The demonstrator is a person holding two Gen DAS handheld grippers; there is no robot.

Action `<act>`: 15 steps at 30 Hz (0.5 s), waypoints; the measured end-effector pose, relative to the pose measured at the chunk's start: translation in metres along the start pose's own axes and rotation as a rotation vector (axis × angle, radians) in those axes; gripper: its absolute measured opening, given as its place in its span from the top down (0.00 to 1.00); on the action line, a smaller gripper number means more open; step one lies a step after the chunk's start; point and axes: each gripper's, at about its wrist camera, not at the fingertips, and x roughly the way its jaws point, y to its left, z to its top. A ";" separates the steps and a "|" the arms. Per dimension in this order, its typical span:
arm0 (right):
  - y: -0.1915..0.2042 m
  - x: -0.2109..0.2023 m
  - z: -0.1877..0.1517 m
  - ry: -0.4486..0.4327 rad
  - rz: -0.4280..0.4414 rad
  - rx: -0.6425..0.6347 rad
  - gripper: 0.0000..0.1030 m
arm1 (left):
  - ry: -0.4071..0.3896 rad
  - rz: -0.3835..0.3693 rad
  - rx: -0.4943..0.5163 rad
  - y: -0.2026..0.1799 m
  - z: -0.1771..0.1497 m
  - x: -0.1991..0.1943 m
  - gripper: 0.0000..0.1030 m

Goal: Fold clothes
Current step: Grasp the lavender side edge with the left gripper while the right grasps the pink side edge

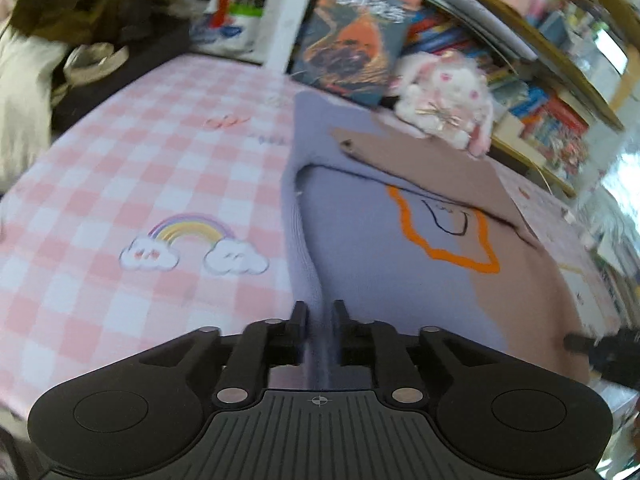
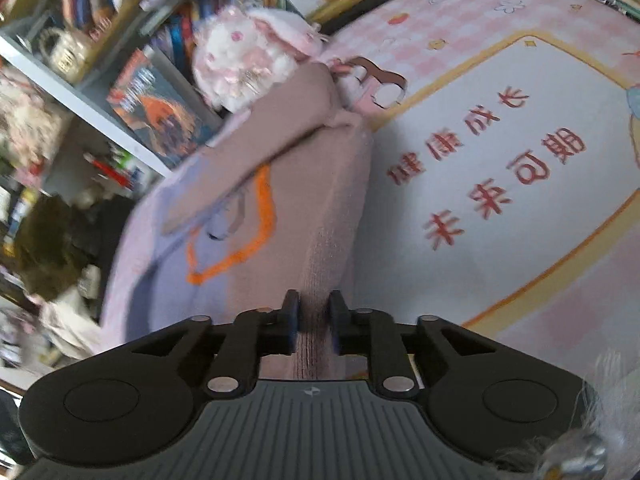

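Sweater [image 1: 380, 264] lay on the desk [image 1: 132, 184] w/ pink check cloth, plush [image 1: 444, 100] at its far end. It looked soft, knit, light – prob. floppy, so best held at near hem corners. Left gripper [image 1: 319, 316] was clamped on the lilac near edge; right gripper [image 2: 315, 312] was clamped on the mauve near edge – fabric ran straight out from both.

The sweater [image 1: 360, 248] is soft matt knit cloth, finely ribbed where the matt black plastic fingers [image 1: 298, 320] pinch it, with round bare-metal pins in their linkage. The bench cover [image 1: 140, 184] looks like smooth printed cloth. On the far side, the plush rabbit [image 1: 444, 96] is fluffy, and the book [image 1: 352, 40] has a glossy cover.
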 end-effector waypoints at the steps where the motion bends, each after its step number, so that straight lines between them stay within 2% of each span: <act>1: -0.002 0.001 -0.002 0.003 -0.012 0.006 0.75 | 0.007 0.002 -0.016 0.003 -0.001 0.000 0.53; 2: -0.004 0.002 -0.003 0.008 -0.022 0.012 0.68 | 0.014 0.005 -0.033 0.006 -0.001 0.000 0.47; 3: -0.006 0.003 -0.005 0.013 -0.032 0.018 0.66 | 0.022 0.009 -0.048 0.009 -0.002 0.000 0.43; 5: -0.008 0.003 -0.007 0.005 -0.029 0.020 0.66 | 0.039 0.018 -0.065 0.012 -0.004 0.003 0.44; 8: -0.008 0.003 -0.009 0.006 -0.030 0.005 0.66 | 0.040 0.012 -0.054 0.009 -0.006 0.004 0.57; 10: -0.006 0.004 -0.011 0.010 -0.042 -0.014 0.69 | 0.054 0.000 -0.044 0.007 -0.008 0.006 0.86; 11: -0.007 0.004 -0.011 0.020 -0.045 -0.016 0.82 | 0.064 -0.009 -0.046 0.007 -0.009 0.006 0.91; 12: -0.008 0.006 -0.012 0.034 -0.045 -0.012 0.88 | 0.068 -0.013 -0.048 0.008 -0.010 0.006 0.95; 15: -0.014 0.002 -0.013 0.036 -0.038 0.009 0.90 | 0.074 -0.019 -0.055 0.010 -0.012 0.003 0.96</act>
